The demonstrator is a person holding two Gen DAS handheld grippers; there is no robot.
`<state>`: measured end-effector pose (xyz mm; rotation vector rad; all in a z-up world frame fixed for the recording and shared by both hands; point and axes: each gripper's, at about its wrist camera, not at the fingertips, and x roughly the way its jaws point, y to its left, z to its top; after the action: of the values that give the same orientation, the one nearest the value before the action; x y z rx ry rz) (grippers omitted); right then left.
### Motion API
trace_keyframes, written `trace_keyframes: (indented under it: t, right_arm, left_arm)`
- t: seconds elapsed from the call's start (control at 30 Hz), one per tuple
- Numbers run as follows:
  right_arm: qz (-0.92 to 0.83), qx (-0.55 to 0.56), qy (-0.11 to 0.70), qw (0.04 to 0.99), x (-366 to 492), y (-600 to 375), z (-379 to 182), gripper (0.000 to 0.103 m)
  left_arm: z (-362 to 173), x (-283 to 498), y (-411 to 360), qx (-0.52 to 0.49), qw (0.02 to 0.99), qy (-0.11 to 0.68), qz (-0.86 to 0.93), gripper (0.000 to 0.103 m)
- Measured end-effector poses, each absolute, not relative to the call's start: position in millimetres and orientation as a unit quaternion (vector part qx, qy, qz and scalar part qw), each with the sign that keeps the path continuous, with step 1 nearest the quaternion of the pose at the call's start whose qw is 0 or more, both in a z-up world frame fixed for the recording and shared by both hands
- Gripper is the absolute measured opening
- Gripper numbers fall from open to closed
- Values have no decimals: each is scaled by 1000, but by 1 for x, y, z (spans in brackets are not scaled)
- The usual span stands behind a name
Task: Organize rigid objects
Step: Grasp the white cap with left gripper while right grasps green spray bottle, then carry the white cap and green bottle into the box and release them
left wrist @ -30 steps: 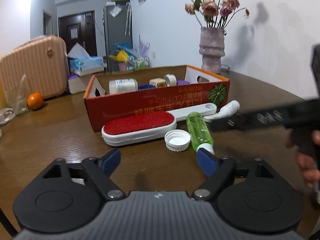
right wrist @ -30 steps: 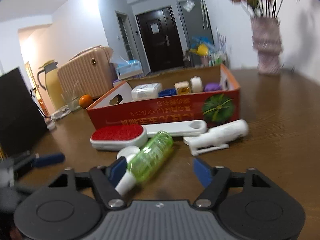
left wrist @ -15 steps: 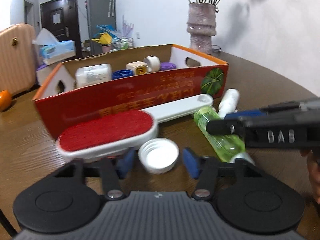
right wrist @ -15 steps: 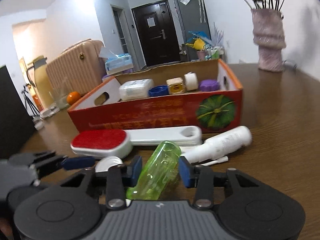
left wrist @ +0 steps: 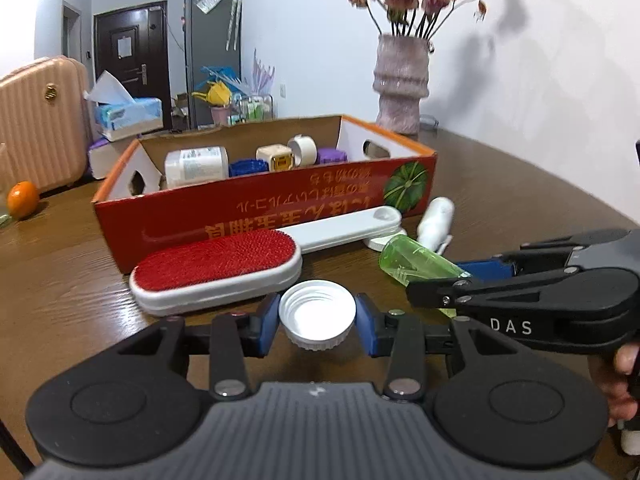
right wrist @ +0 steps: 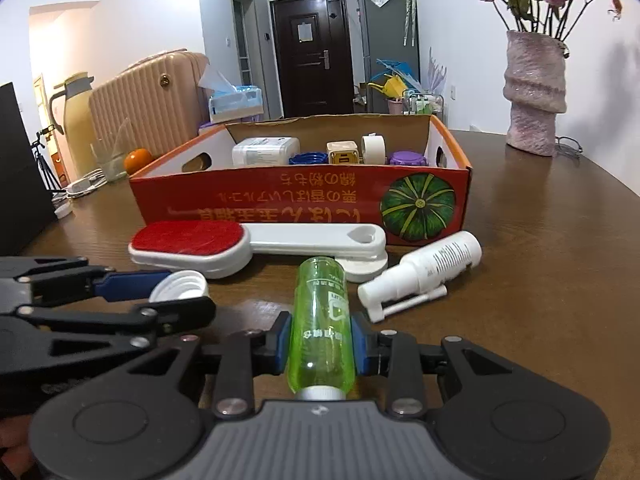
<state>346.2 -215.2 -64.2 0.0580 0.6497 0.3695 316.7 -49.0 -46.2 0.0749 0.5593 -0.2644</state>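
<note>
Green bottle (right wrist: 320, 320) sits clamped between right claw (right wrist: 320, 346) pads.

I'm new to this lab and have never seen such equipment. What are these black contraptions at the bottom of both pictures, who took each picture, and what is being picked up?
There is no robot here: a person holds a two-finger clamp tool in each hand, and each tool carries a wide-angle camera looking forward along its fingers. So one picture comes from the left tool, the other from the right.

The left gripper has just been closing, and its blue pads now press on a white bottle cap. The right gripper, also just closing, now clamps a green transparent bottle.

On the wooden table lie a red-faced lint brush with a long white handle and a white spray bottle. Behind them stands an orange cardboard box already holding several small items, and a vase of flowers beyond it.
</note>
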Motion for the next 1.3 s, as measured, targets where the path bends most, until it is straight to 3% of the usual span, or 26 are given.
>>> trace_keyframes:
  t: [0.5, 0.77, 1.07, 1.3]
  right_arm:
    - [158, 35, 248, 955, 227, -234, -13, 30]
    - [155, 30, 229, 961, 205, -239, 5, 30]
    - [182, 38, 211, 960, 281, -240, 34, 30]
    - [190, 44, 260, 946, 421, -234, 45, 30]
  left_arm:
    - [-3, 193, -16, -17, 972, 214, -92, 41]
    - [10, 184, -4, -22, 977, 192, -84, 41]
    - [41, 283, 24, -1, 983, 163, -82, 41]
    - [48, 439, 47, -5, 962, 252, -103, 41]
